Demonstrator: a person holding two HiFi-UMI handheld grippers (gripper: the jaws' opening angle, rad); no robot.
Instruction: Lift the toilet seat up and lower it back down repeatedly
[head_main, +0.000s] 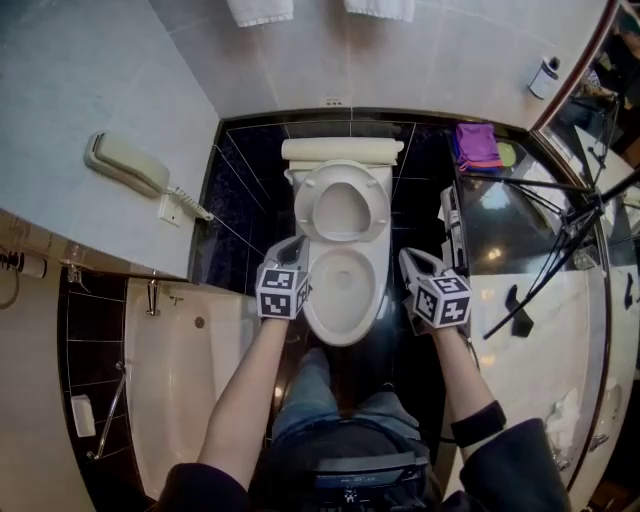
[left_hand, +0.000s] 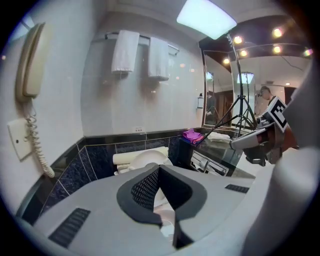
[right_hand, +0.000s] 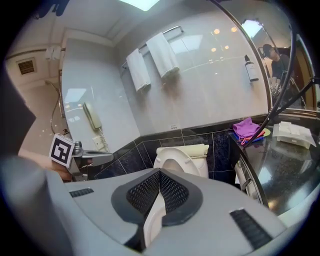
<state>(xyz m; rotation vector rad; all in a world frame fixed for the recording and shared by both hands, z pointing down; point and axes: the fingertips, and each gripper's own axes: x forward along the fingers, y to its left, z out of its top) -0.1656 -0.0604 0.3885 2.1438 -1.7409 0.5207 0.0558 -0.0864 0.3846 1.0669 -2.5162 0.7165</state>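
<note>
Appearing overhead only: bathtub (head_main: 190, 400) beside toilet (head_main: 345, 285)

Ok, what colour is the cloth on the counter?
The cloth is magenta-purple; the right gripper view shows it best.

This is a bathroom, maybe in a hotel. A toilet (head_main: 345, 290) sits between the fingers (head_main: 288, 250). Towels (left_hand: 125, 50) hang high ahead of them. A tub (head_main: 180, 370) and wall phone (head_main: 125, 165) are to their left, a mirror (left_hand: 215, 95) to their right.
</note>
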